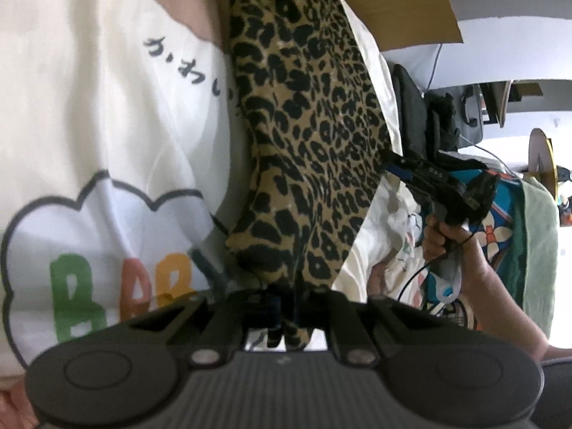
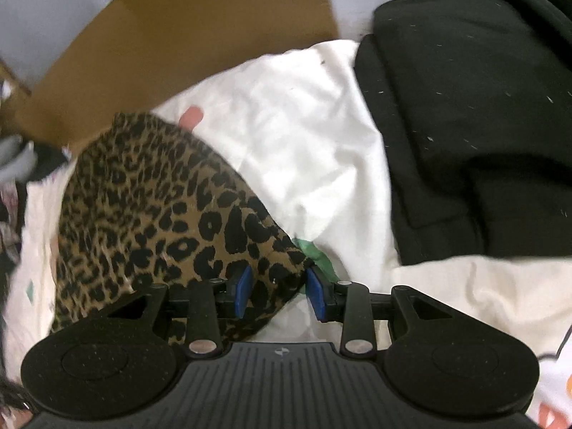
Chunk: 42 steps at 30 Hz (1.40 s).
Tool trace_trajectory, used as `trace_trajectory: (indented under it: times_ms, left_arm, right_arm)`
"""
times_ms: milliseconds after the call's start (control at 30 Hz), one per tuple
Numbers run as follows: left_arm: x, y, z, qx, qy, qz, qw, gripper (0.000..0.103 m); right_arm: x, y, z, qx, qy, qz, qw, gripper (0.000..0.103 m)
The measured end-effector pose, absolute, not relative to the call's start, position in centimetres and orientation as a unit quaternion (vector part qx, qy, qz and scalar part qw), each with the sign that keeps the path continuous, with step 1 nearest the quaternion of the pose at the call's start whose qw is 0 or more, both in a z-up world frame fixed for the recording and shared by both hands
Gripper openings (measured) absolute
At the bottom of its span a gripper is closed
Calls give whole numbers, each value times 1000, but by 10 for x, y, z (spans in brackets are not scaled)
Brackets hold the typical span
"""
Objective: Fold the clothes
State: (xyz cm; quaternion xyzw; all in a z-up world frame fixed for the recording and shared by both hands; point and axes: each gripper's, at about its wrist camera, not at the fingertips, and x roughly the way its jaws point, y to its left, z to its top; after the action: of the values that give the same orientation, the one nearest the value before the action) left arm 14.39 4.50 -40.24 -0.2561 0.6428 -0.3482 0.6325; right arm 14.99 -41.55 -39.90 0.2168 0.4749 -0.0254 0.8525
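A leopard-print garment (image 1: 314, 136) hangs stretched between both grippers, in front of a person's white printed T-shirt (image 1: 89, 107). My left gripper (image 1: 284, 316) is shut on its lower end, and the cloth is pinched between the dark fingers. In the same view my right gripper (image 1: 391, 161) grips the garment's far edge, with a hand (image 1: 450, 250) on its handle. In the right wrist view the leopard-print garment (image 2: 150, 214) bunches between the blue pads (image 2: 243, 287) of my right gripper (image 2: 279, 291), which is shut on that fold.
Below lies white cloth (image 2: 296, 125), with folded black garments (image 2: 464, 125) to its right and a cardboard sheet (image 2: 178, 43) behind. A fingertip (image 2: 191, 116) shows at the garment's far edge. A green towel (image 1: 536, 232) and colourful clothes lie to the right.
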Motion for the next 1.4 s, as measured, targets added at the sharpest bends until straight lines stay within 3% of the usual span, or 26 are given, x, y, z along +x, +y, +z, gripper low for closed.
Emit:
trace_trajectory:
  times_ms: [267, 367, 633, 867, 900, 967, 1100, 1133, 1167, 1200, 1233, 1400]
  left_arm:
    - [150, 44, -395, -246, 638, -348, 641, 5]
    - [149, 43, -395, -242, 637, -348, 643, 6]
    - [148, 43, -398, -247, 638, -346, 642, 6]
    - [148, 43, -399, -250, 639, -346, 640, 6]
    - [148, 43, -399, -251, 639, -347, 640, 6]
    - [148, 43, -399, -251, 639, -346, 639, 5]
    - [148, 42, -398, -251, 639, -346, 640, 6]
    - [148, 42, -398, -252, 638, -346, 640, 5]
    - [148, 43, -397, -254, 637, -345, 641, 5]
    - [148, 43, -396, -255, 637, -346, 641, 5]
    - [148, 43, -394, -255, 636, -346, 640, 6]
    - [149, 44, -383, -254, 635, -350, 640, 5]
  right_arm:
    - [165, -419, -399, 179, 501, 13, 847, 41]
    - [168, -414, -393, 133, 513, 16, 848, 47]
    - [183, -408, -394, 98, 510, 48, 853, 49]
    - [196, -421, -401, 133, 525, 95, 835, 49]
    - [198, -423, -401, 139, 526, 103, 833, 43]
    - [200, -427, -401, 153, 525, 119, 829, 41]
    - [209, -427, -407, 151, 526, 146, 824, 43]
    - [211, -427, -406, 145, 528, 150, 823, 41]
    - [212, -426, -405, 139, 532, 155, 821, 30]
    - [213, -426, -404, 130, 538, 156, 818, 13]
    - [214, -427, -404, 127, 544, 160, 814, 9]
    - [209, -425, -393, 127, 544, 157, 814, 2]
